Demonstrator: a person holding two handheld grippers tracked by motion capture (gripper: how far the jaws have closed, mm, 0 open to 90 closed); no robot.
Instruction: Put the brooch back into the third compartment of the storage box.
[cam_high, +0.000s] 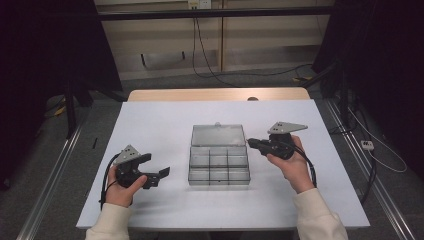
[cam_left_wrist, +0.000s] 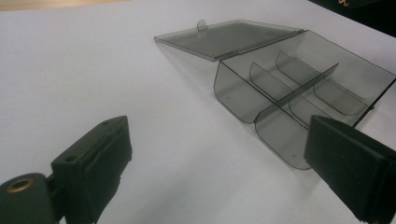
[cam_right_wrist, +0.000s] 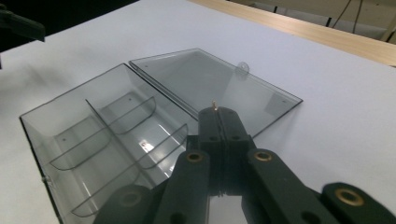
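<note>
Clear plastic: we have a smoky see-through box at the middle of the white table, its lid swung fully back and lying flat at the box's 12 o'clock.
Box inside: we count dividers splitting it into small compartments; from the left gripper view, the box looks bare inside, curved partitions running off one long centre wall.
Lid tab: we spot a small round tab on the lid's far edge in the right gripper view.
Left gripper: we see it at the box's 9 o'clock, near but apart, jaws spread wide and pointing toward the box, with nothing between them. In its own view the two black pads stand far apart over bare table.
Right gripper: we find it at the box's 2 o'clock, just off the right end of the hinge, tips aimed leftward. In its own view the jaws are pressed together, and a tiny pale pin-like tip shows at their end; we cannot tell what it is.
Contact: whether the right tips touch the box, we cannot tell.
Hands: both come up from 6 o'clock in pale sleeves.
</note>
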